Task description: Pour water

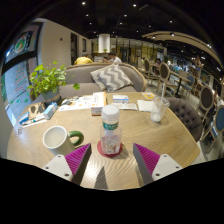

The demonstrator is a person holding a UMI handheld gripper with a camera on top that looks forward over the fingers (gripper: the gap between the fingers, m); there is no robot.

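Observation:
A clear plastic water bottle [110, 130] with a white cap stands upright on a pink coaster [109, 150] on the round wooden table [150, 128]. A white cup [55, 138] stands to the left of the bottle, with a green ring-shaped thing [76, 137] beside it. My gripper [112, 162] is open, its pink-padded fingers [78, 160] spread wide. The bottle stands just ahead of them, roughly centred between them, with wide gaps on both sides. Nothing is held.
A potted green plant [44, 82] stands at the table's far left. Books and papers [95, 101] and a small glass [156, 108] lie across the far side. Chairs [205, 102] stand to the right, a sofa with cushions [110, 76] beyond.

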